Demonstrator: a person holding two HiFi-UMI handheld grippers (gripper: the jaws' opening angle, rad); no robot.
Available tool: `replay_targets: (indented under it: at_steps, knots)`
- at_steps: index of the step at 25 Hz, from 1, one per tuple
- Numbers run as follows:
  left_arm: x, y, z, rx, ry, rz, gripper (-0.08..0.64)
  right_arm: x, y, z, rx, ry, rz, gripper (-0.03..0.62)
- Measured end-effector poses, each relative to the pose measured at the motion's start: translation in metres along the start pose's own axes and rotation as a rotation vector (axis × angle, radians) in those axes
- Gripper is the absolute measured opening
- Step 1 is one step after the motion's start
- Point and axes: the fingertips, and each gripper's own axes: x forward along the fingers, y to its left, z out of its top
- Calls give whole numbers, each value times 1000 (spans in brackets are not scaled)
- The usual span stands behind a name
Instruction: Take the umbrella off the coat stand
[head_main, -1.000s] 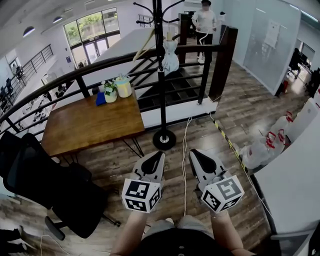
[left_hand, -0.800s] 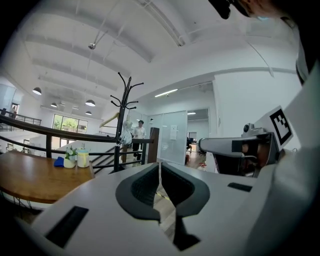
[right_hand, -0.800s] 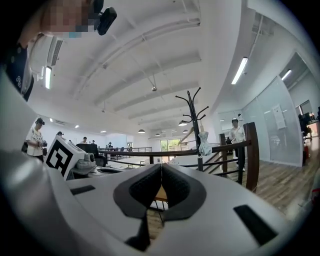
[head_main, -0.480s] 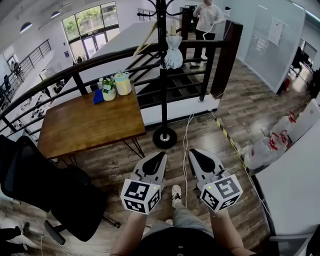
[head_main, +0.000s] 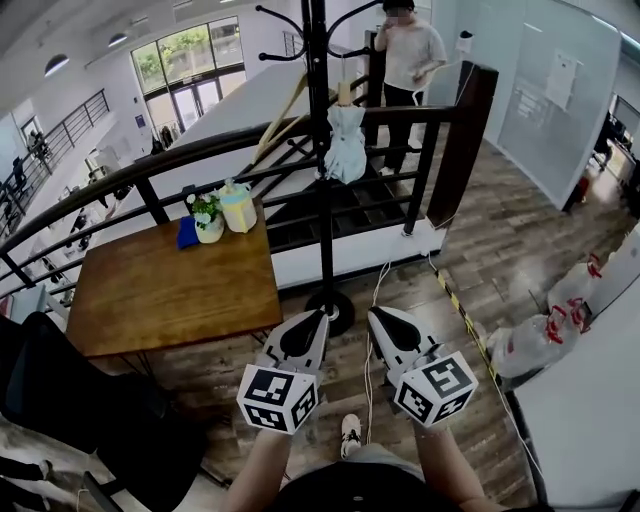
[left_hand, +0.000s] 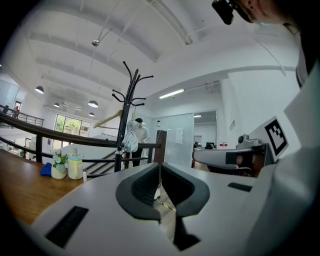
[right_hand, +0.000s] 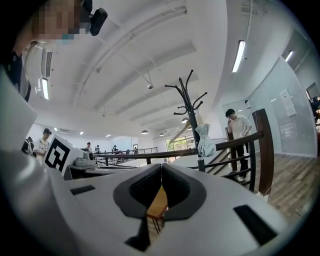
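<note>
The black coat stand (head_main: 320, 170) rises in front of the railing, its round base (head_main: 330, 310) just beyond my gripper tips. A folded pale grey umbrella (head_main: 346, 140) hangs from an upper hook, beside a wooden hanger (head_main: 280, 115). My left gripper (head_main: 320, 315) and right gripper (head_main: 373, 314) are held side by side, level, both shut and empty, well short of the umbrella. In the left gripper view the umbrella (left_hand: 131, 141) hangs on the stand (left_hand: 127, 115) ahead of the left gripper (left_hand: 159, 167). In the right gripper view the umbrella (right_hand: 205, 141) shows right of the right gripper (right_hand: 161, 167).
A wooden table (head_main: 170, 290) with a plant pot (head_main: 207, 218) and a yellow jar (head_main: 239, 208) stands left of the stand. A black railing (head_main: 200, 150) runs behind, with a person (head_main: 410, 60) beyond it. A black chair (head_main: 60, 400) lower left, white bags (head_main: 550, 330) right, a cable (head_main: 372, 300) on the floor.
Both grippers have moved forward together toward the coat stand, whose base now lies just past their tips. The person behind the railing has come closer.
</note>
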Motion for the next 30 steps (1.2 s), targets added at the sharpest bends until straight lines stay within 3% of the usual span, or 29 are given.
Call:
replay_targets:
  at_steps: [10, 19, 30]
  knots:
    - [108, 31, 42, 37, -47, 23, 26, 65, -93, 42, -34, -36, 21, 28]
    - [159, 48, 36, 19, -13, 17, 26, 99, -130, 41, -11, -20, 22, 28]
    - [215, 107, 56, 16, -55, 21, 26, 163, -175, 47, -21, -37, -3, 29]
